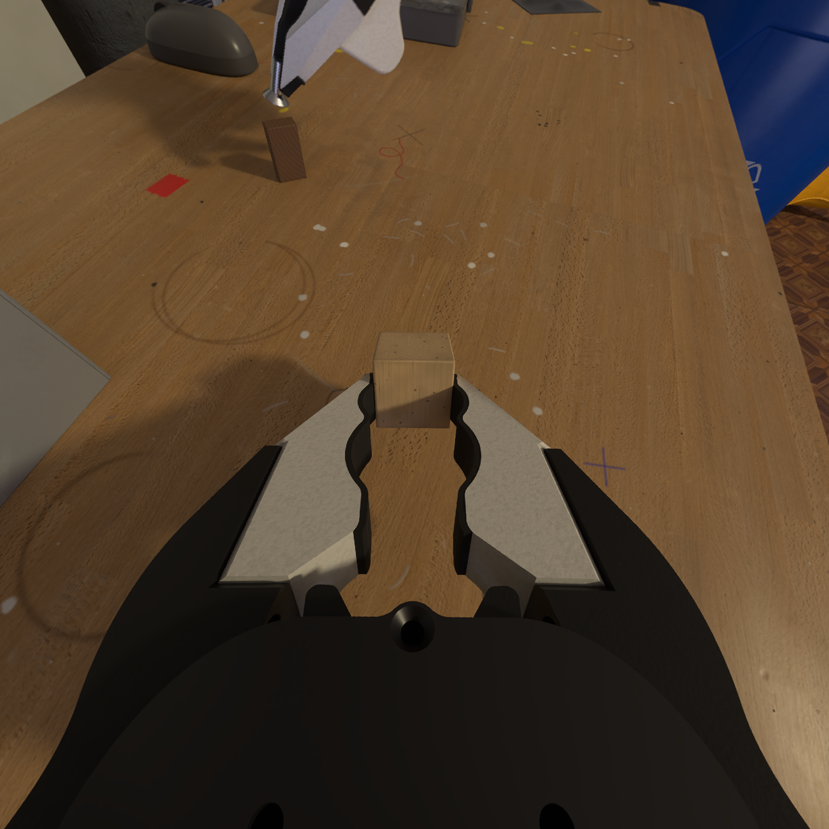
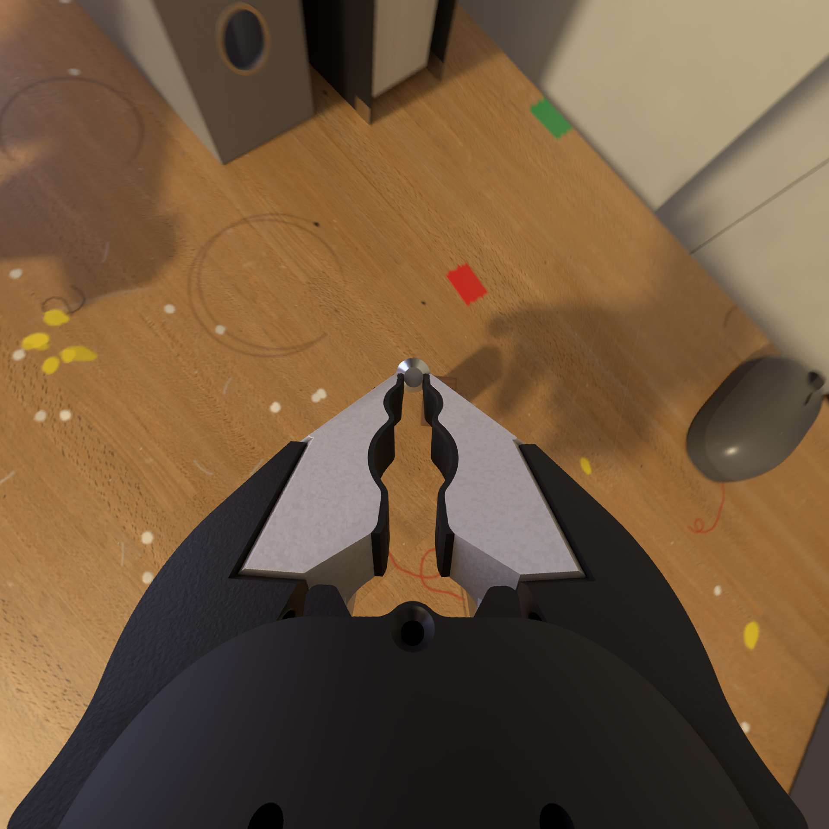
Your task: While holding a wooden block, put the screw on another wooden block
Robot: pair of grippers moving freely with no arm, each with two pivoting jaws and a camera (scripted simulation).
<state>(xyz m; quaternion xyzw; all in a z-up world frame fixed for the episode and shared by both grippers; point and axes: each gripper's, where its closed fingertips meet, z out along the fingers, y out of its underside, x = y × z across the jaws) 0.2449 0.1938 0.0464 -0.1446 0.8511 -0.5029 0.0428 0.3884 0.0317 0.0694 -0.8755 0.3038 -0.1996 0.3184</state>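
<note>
My left gripper (image 1: 412, 394) is shut on a light wooden block (image 1: 412, 381), held between its fingertips over the table. Far ahead in the left wrist view, a dark brown wooden block (image 1: 285, 150) stands upright on the table. My right gripper (image 1: 287, 67) hangs just above it, holding a metal screw (image 1: 274, 87) head down, a short gap above the block's top. In the right wrist view, my right gripper (image 2: 413, 379) is shut on the screw (image 2: 413, 374). The dark block (image 2: 448, 383) is mostly hidden under the fingers; only a brown edge shows.
A grey computer mouse (image 1: 199, 40) (image 2: 758, 419) lies beyond the dark block. A red tape patch (image 1: 167, 185) (image 2: 466, 283) sits on the table. Grey boxes (image 2: 233, 76) and a cream panel (image 2: 673, 112) stand at the back. The table edge (image 1: 771, 251) runs on the right.
</note>
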